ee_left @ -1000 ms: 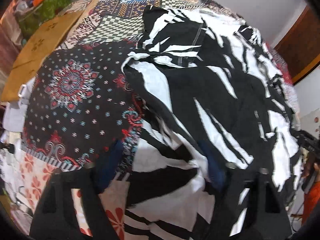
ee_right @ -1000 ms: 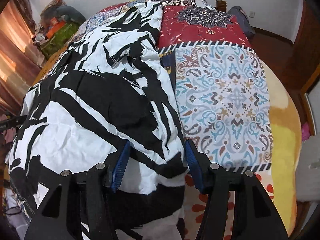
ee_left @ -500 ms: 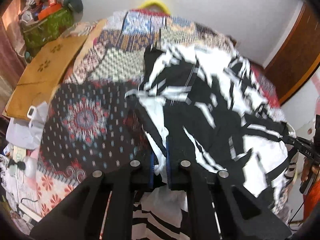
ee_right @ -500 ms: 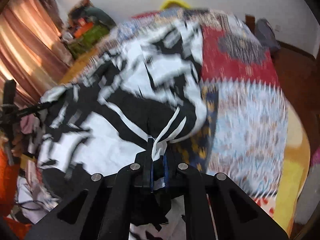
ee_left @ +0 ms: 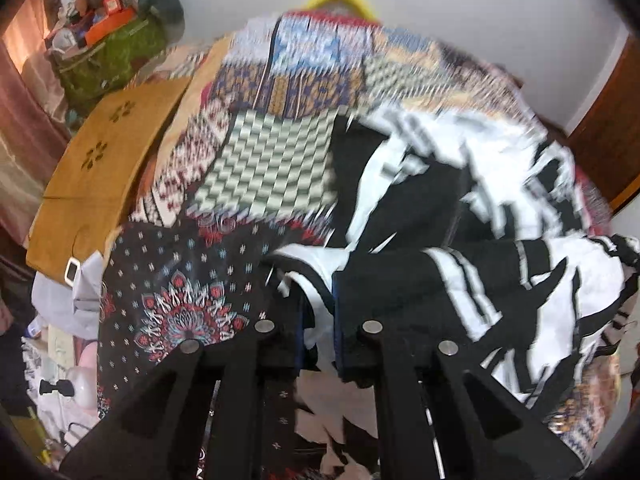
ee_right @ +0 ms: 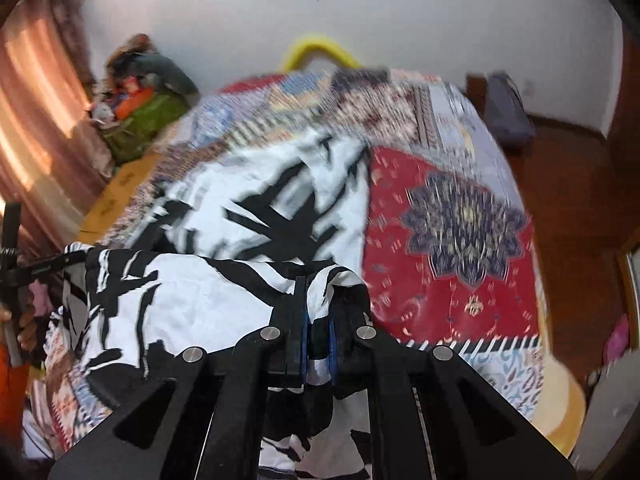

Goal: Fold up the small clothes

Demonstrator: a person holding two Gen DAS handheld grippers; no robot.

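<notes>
A black-and-white patterned garment (ee_left: 472, 240) lies on a patchwork bedspread (ee_left: 272, 164). My left gripper (ee_left: 318, 320) is shut on its near left edge and holds that edge lifted above the bed. In the right wrist view the same garment (ee_right: 256, 216) spreads across the bed. My right gripper (ee_right: 318, 320) is shut on its near right edge, also lifted. The cloth between the two grippers hangs as a raised fold over the rest of the garment. The left gripper's frame shows at the left of the right wrist view (ee_right: 16, 268).
A brown board (ee_left: 104, 176) lies along the bed's left side, with a green bag (ee_left: 116, 56) of clutter behind it. A dark bag (ee_right: 508, 112) sits on the wooden floor to the right. A white wall stands behind the bed.
Both grippers closed on the garment's near edge, then lifted it and carried it forward over the rest of the garment. The view is blurred from motion.
</notes>
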